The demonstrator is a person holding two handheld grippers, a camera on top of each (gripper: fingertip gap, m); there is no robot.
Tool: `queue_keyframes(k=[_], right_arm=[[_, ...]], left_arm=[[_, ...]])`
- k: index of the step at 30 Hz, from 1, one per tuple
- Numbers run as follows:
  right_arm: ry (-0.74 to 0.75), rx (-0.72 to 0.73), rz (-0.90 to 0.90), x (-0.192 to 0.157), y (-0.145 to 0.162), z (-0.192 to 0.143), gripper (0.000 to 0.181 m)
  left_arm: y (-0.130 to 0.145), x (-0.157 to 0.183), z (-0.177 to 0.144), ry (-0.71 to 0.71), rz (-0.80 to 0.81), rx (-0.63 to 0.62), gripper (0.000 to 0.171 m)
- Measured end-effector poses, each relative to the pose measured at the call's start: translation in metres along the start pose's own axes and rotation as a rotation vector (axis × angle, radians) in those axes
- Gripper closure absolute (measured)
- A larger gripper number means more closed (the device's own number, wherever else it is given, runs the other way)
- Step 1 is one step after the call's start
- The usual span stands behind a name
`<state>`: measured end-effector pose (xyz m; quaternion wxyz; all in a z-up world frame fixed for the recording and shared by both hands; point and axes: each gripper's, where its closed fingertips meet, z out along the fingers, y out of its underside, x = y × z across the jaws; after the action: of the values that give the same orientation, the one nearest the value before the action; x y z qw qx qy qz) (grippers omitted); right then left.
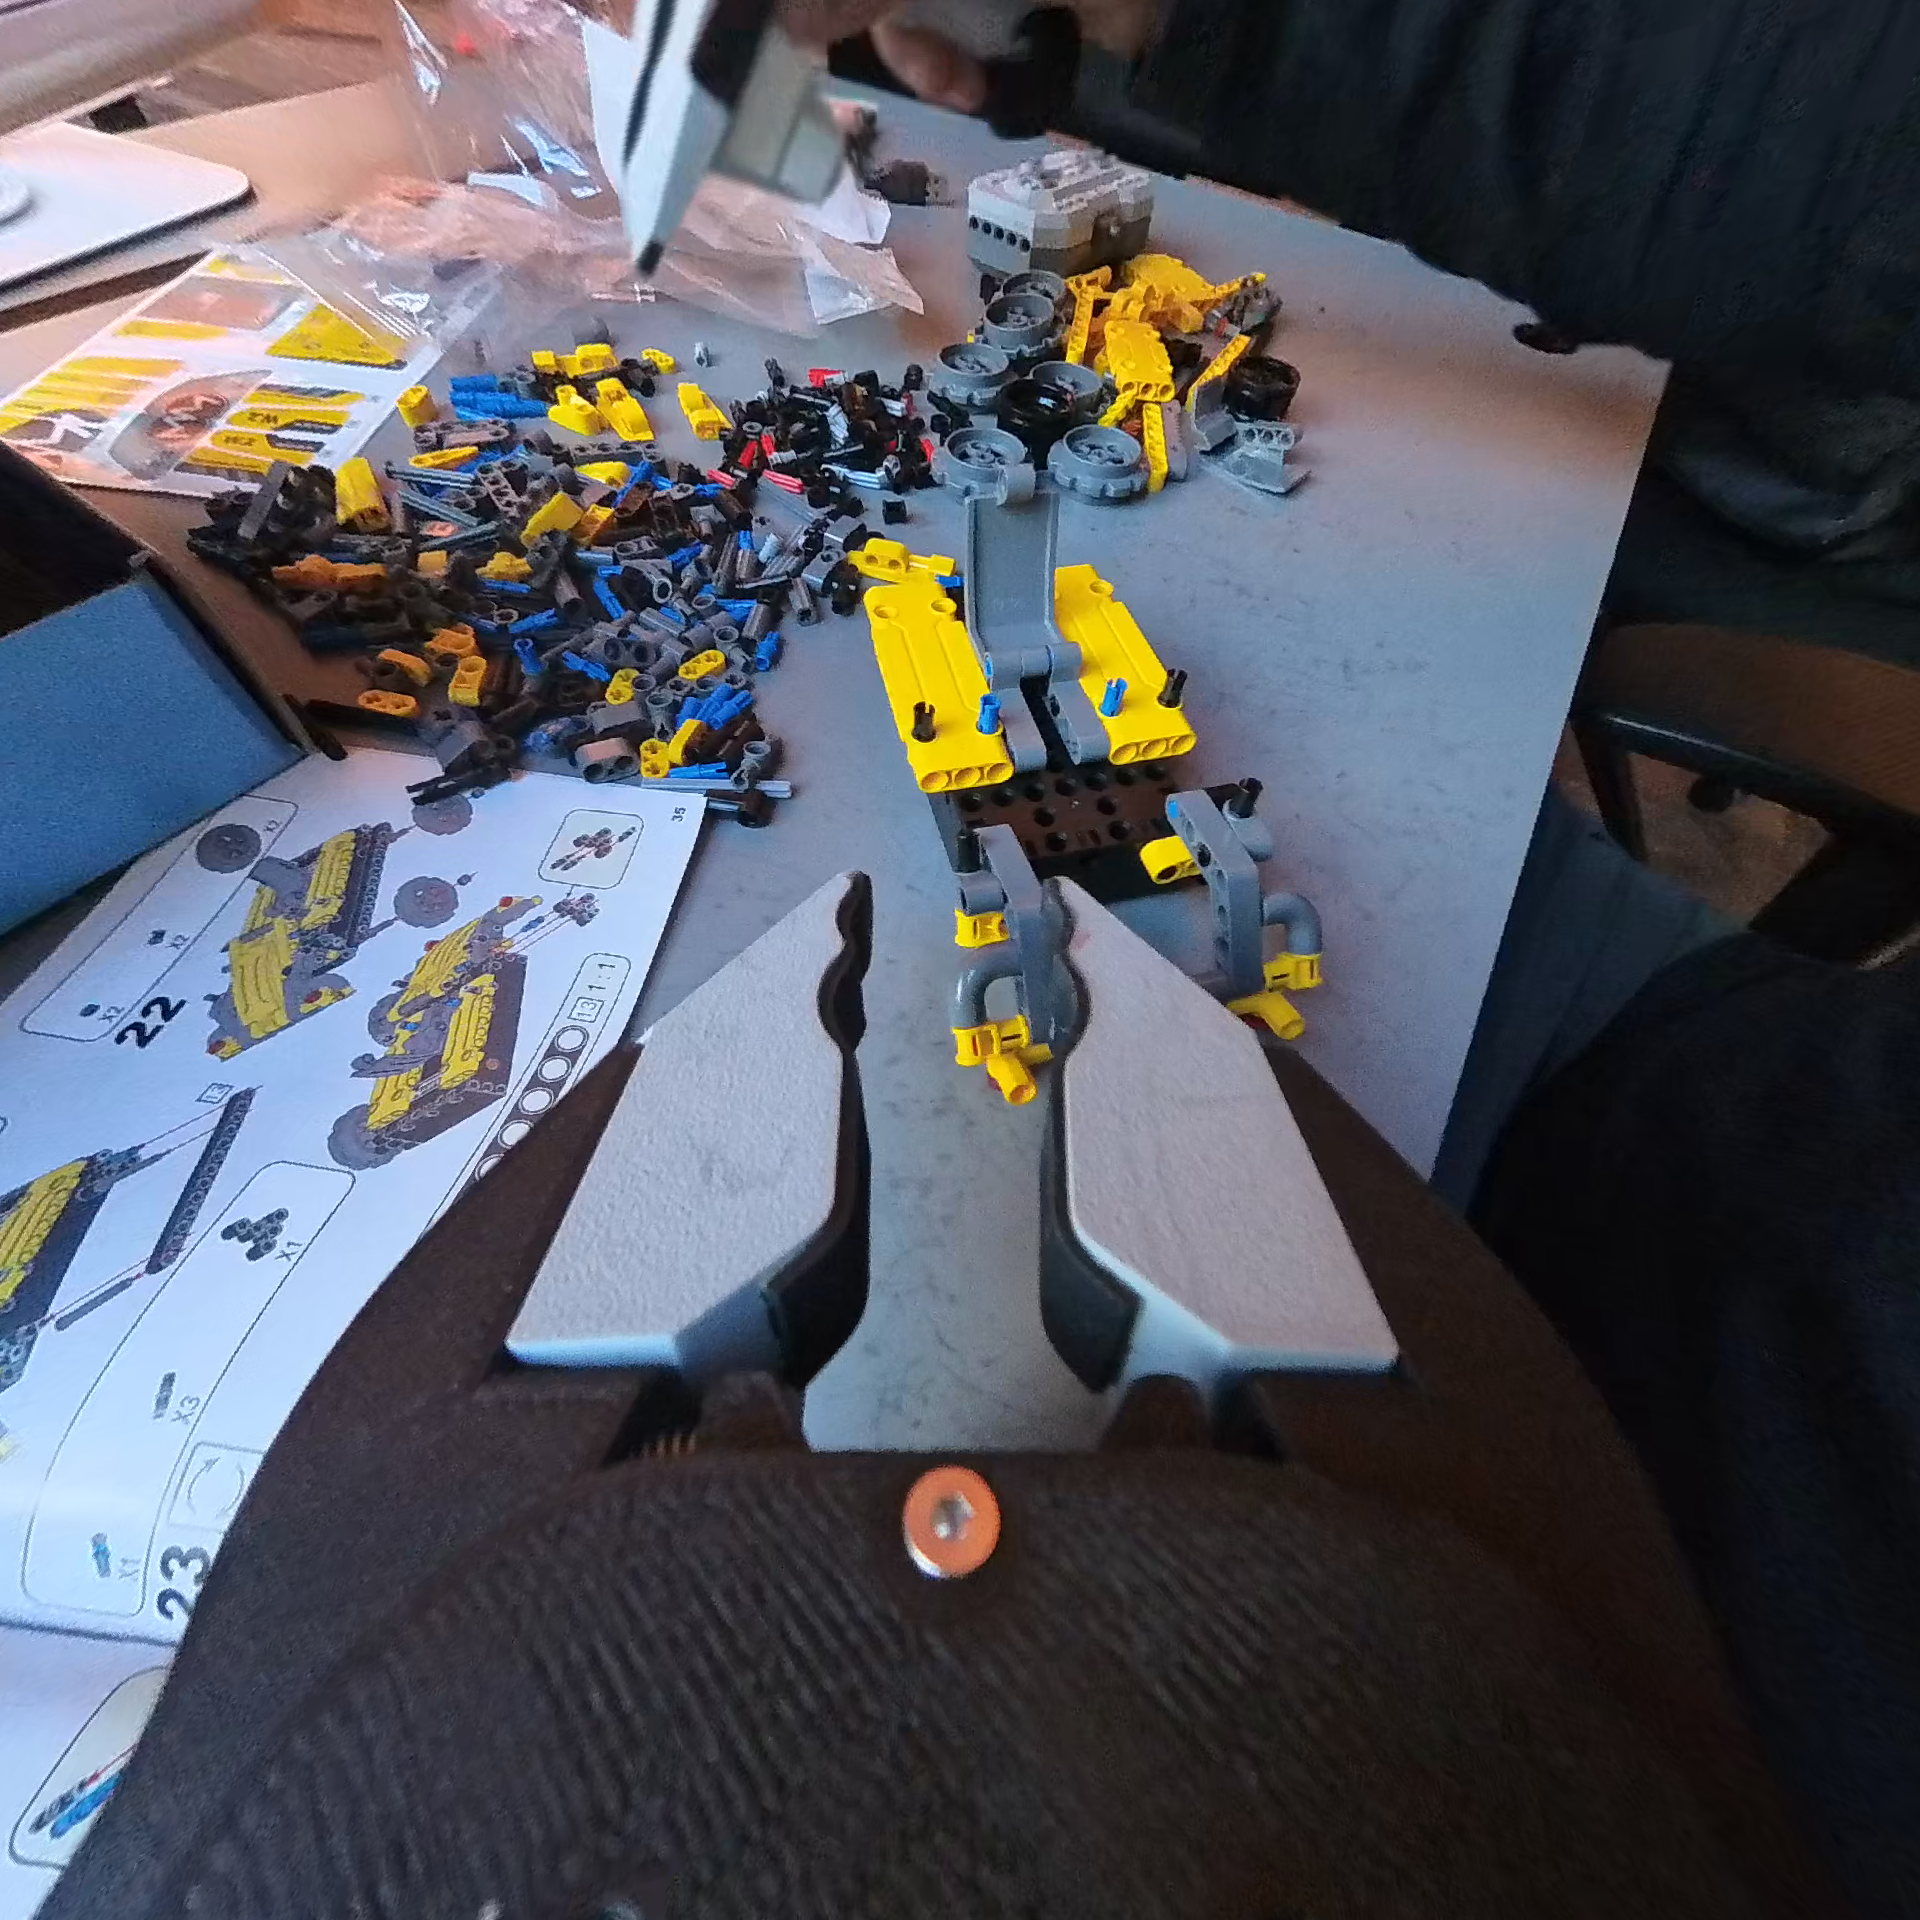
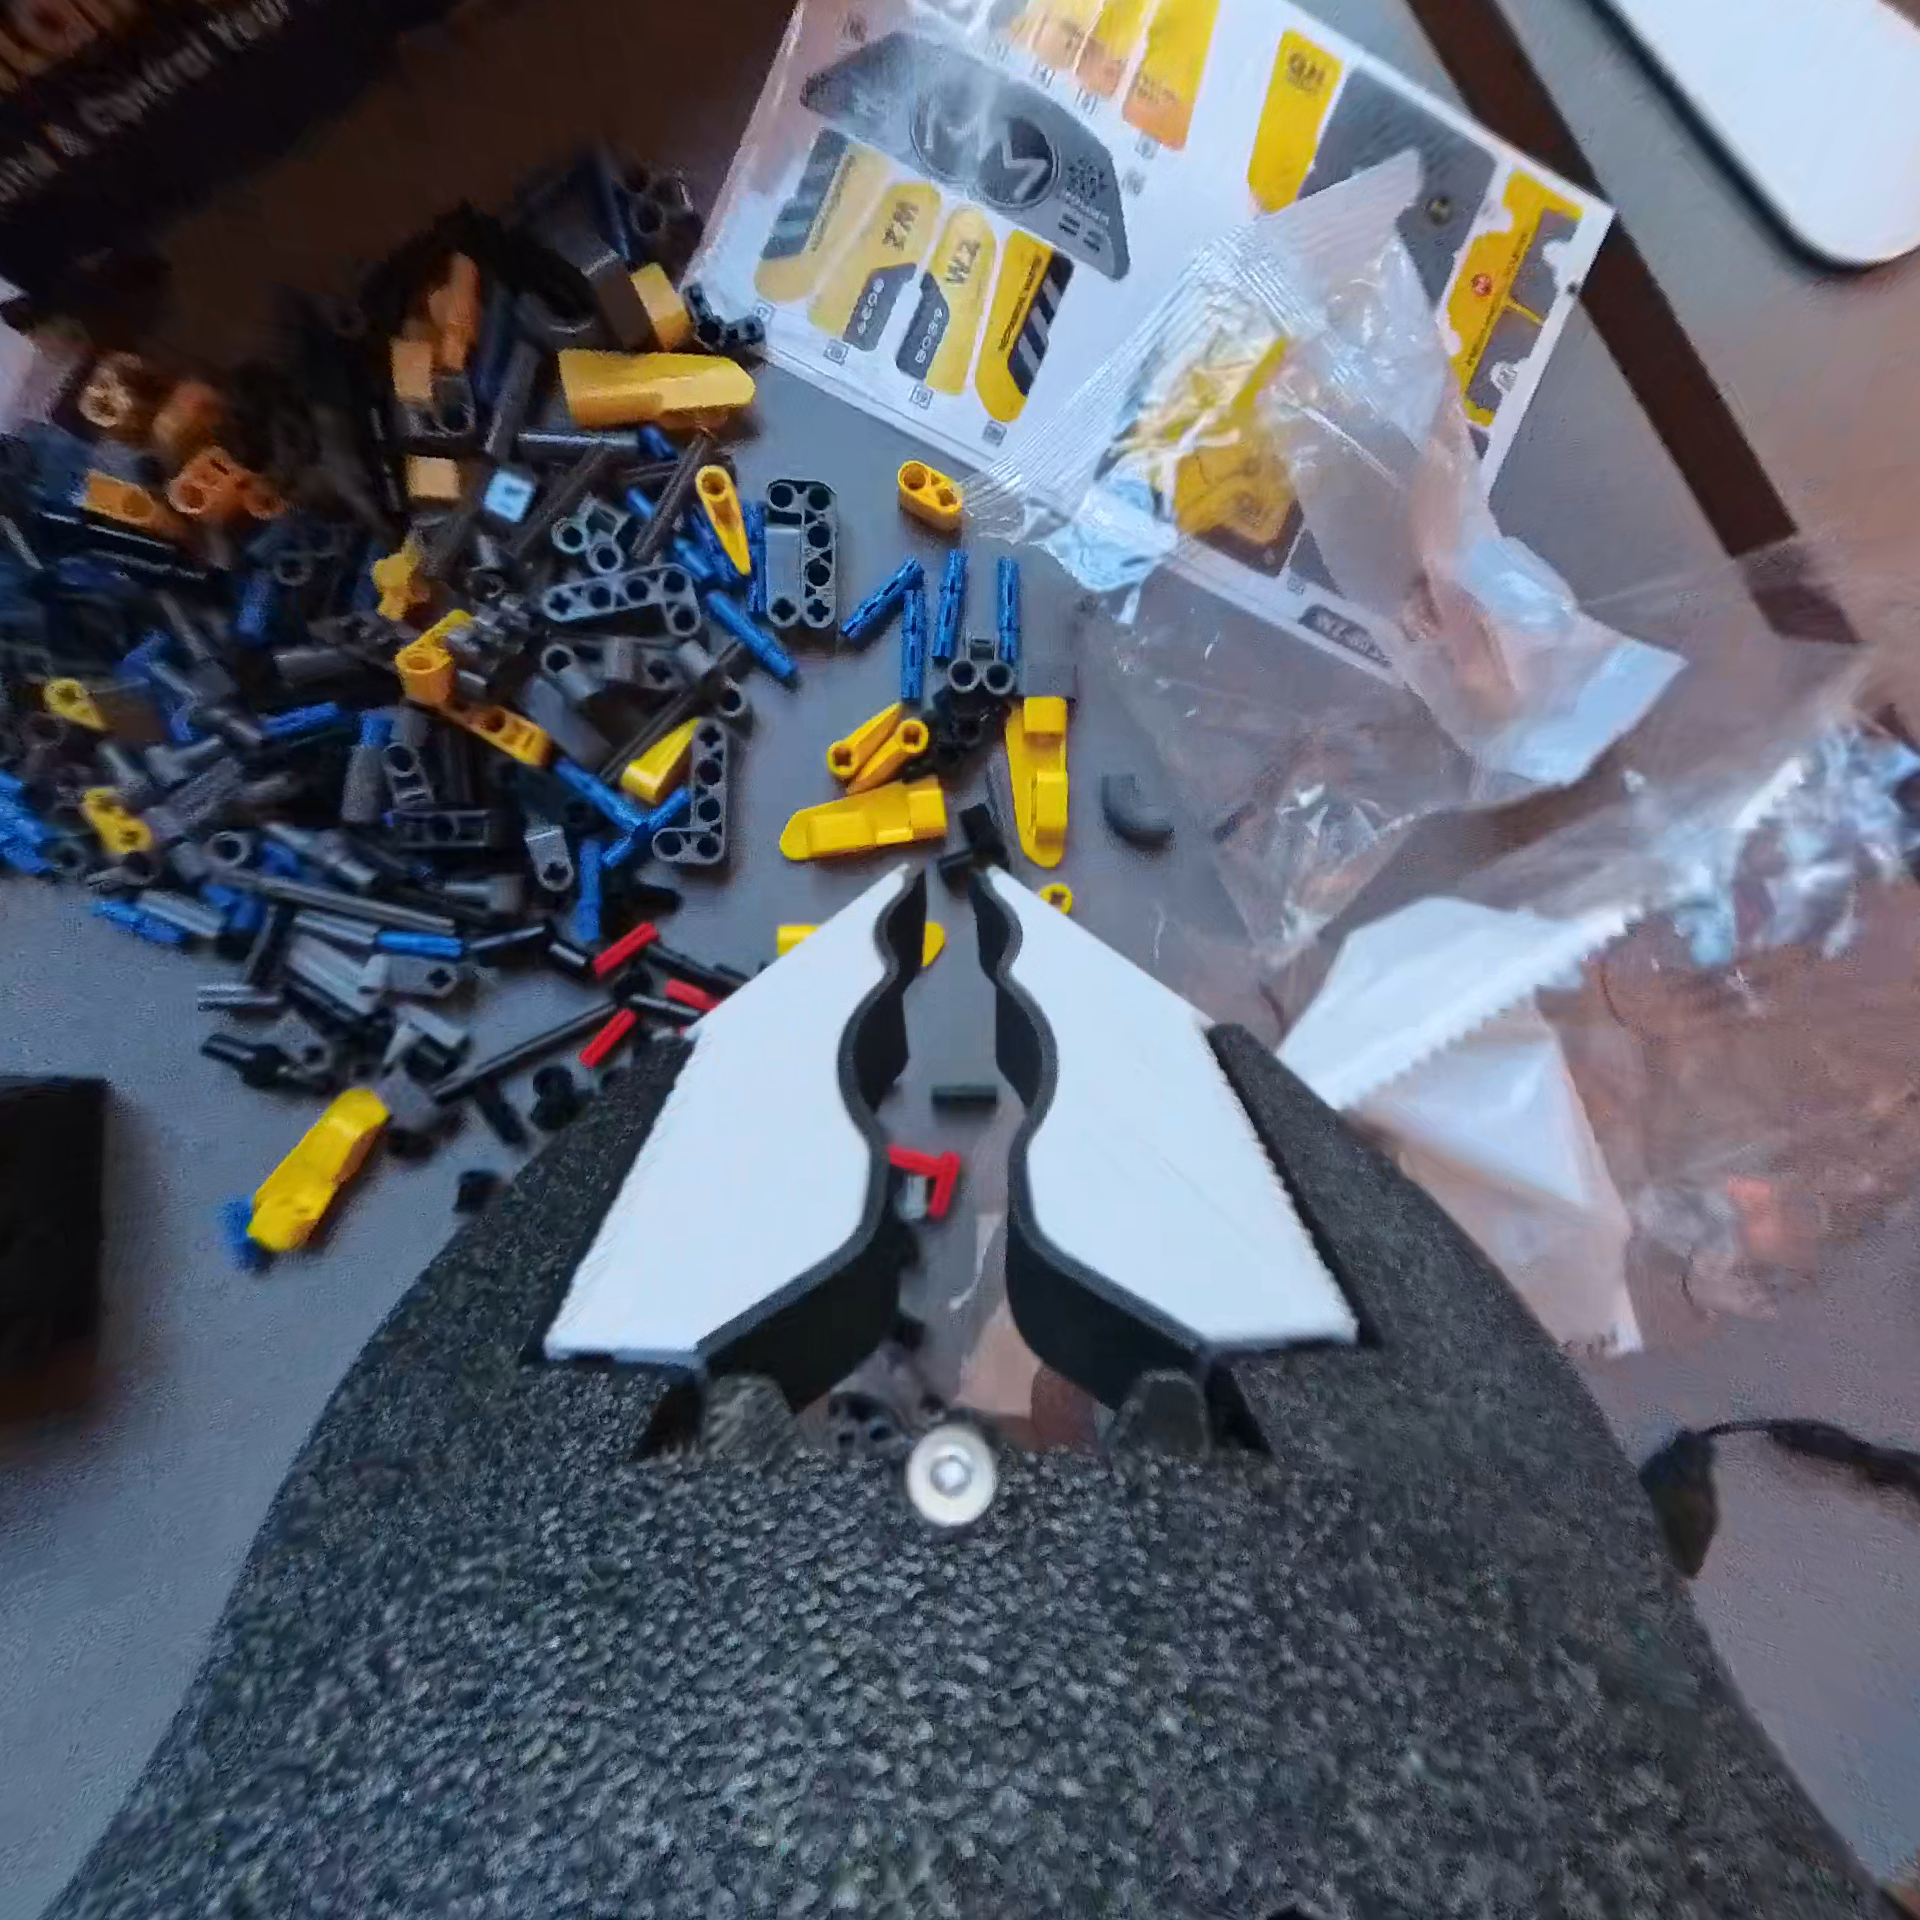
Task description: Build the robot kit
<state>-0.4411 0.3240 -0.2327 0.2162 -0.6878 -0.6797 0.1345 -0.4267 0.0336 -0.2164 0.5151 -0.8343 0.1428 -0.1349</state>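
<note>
A part-built model (image 1: 935, 665) of yellow panels and grey beams lies on the grey table (image 1: 1351, 675). My left gripper (image 1: 958, 894) is open and empty at its near end. Its right finger (image 1: 1132, 1049) touches a grey beam (image 1: 1023, 935) of the model. My right gripper (image 2: 951, 881) hovers over a pile of loose black, blue and yellow pieces (image 2: 468, 675). Its jaws are almost shut, with a small black piece (image 2: 968, 836) at the tips. The right gripper also shows blurred at the top of the left wrist view (image 1: 665, 177), held by a hand.
An open instruction booklet (image 1: 312, 1039) lies at the left, beside a blue box (image 1: 114, 727). Grey wheels and yellow parts (image 1: 1039, 405) sit beyond the model. A sticker sheet (image 2: 1039, 208) and clear plastic bags (image 2: 1351, 468) lie at the back. The table edge (image 1: 1527, 883) runs close on the right.
</note>
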Motion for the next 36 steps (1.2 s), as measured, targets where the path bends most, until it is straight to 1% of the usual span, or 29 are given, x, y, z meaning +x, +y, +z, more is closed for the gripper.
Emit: queue_keyframes(k=[3, 6, 8, 9, 10, 12, 14, 15, 18, 20, 22, 24, 26, 30, 32, 34, 36], right_arm=[[0.010, -0.061, -0.001, 0.003, -0.009, 0.027, 0.171], [-0.040, -0.087, 0.055, 0.003, -0.011, 0.041, 0.165], [-0.098, -0.082, 0.100, 0.000, -0.012, 0.043, 0.169], [-0.147, -0.079, 0.094, -0.007, -0.012, 0.042, 0.180], [-0.181, -0.080, 0.087, -0.012, -0.010, 0.040, 0.181], [-0.217, -0.081, 0.102, -0.016, -0.007, 0.034, 0.177], [-0.267, -0.022, 0.134, -0.019, -0.011, 0.018, 0.176], [-0.267, 0.020, 0.161, -0.015, -0.013, 0.007, 0.175], [-0.175, 0.125, 0.206, 0.007, -0.009, -0.037, 0.172], [-0.065, 0.188, 0.207, 0.023, 0.002, -0.071, 0.171], [0.032, 0.225, 0.220, 0.037, 0.021, -0.102, 0.170], [0.068, 0.236, 0.264, 0.044, 0.044, -0.126, 0.168], [0.083, 0.239, 0.308, 0.047, 0.070, -0.143, 0.167], [0.108, 0.234, 0.372, 0.042, 0.121, -0.155, 0.167], [0.097, 0.250, 0.412, 0.037, 0.140, -0.156, 0.166], [0.103, 0.250, 0.437, 0.038, 0.156, -0.152, 0.164], [0.118, 0.212, 0.434, 0.042, 0.167, -0.140, 0.163]], left_arm=[[-0.001, 0.000, -0.001, 0.000, 0.001, 0.012, 0.143], [-0.003, 0.000, -0.003, 0.006, -0.004, 0.031, 0.143], [-0.004, 0.000, -0.004, 0.018, -0.016, 0.037, 0.143], [-0.004, 0.000, -0.004, 0.024, -0.025, 0.038, 0.143], [-0.004, 0.001, -0.004, 0.034, -0.034, 0.038, 0.142], [-0.004, 0.000, -0.005, 0.049, -0.051, 0.040, 0.141], [-0.005, 0.000, -0.006, 0.059, -0.062, 0.050, 0.141], [-0.006, 0.000, -0.006, 0.061, -0.065, 0.056, 0.141], [-0.007, 0.000, -0.007, 0.064, -0.068, 0.064, 0.141], [-0.007, 0.000, -0.008, 0.063, -0.067, 0.066, 0.142], [-0.007, 0.000, -0.007, 0.060, -0.064, 0.067, 0.142], [-0.006, 0.000, -0.007, 0.058, -0.062, 0.061, 0.141], [-0.006, 0.000, -0.007, 0.053, -0.060, 0.062, 0.142], [-0.008, -0.002, -0.008, 0.030, -0.050, 0.074, 0.142], [-0.008, -0.003, -0.008, 0.013, -0.045, 0.076, 0.142], [-0.008, -0.005, -0.008, 0.003, -0.046, 0.077, 0.143], [-0.009, -0.007, -0.007, -0.013, -0.048, 0.078, 0.143]])
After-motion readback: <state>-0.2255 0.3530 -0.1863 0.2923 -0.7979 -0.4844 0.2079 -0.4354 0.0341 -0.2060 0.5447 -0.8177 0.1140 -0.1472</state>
